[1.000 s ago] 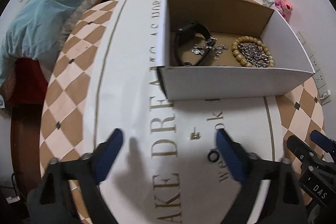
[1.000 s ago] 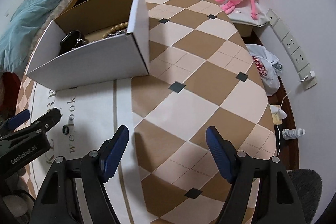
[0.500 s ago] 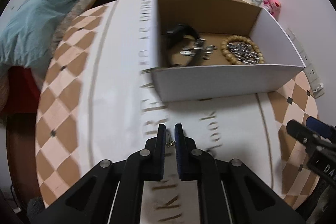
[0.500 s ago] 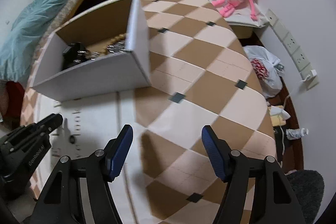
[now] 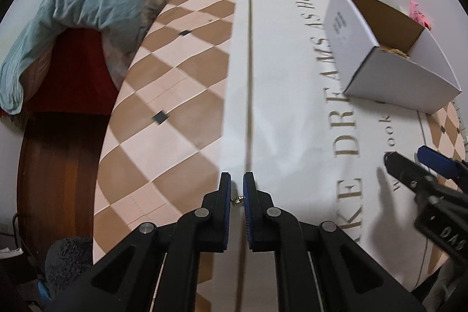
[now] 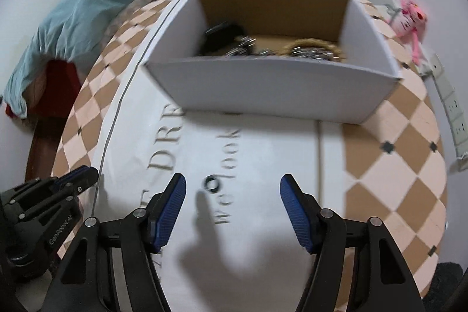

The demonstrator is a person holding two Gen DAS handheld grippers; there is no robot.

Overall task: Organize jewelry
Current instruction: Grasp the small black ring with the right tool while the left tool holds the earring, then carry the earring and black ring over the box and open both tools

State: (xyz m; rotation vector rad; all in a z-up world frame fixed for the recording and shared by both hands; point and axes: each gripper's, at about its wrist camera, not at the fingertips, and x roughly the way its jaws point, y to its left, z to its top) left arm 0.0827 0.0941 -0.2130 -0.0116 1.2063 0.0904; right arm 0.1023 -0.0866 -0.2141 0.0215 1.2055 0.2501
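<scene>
A tiny gold earring (image 5: 237,200) is pinched between blue pads. A black ring (image 6: 212,184) lies flat on the lettered cloth. Beads (image 6: 314,44), chains and a dark band are piled in the white box (image 6: 272,86).

Left tool (image 5: 237,192) clamped, right tool (image 6: 233,202) closing.

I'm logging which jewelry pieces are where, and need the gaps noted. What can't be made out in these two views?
- Small gold piece pinched in the left gripper: too small to identify, left wrist view.
- Box contents: near wall hides almost everything, left wrist view.
- Jewelry in the box: motion-blurred, front wall cuts it off, right wrist view.
- Black ring ahead of the closing right gripper: blurred.
</scene>
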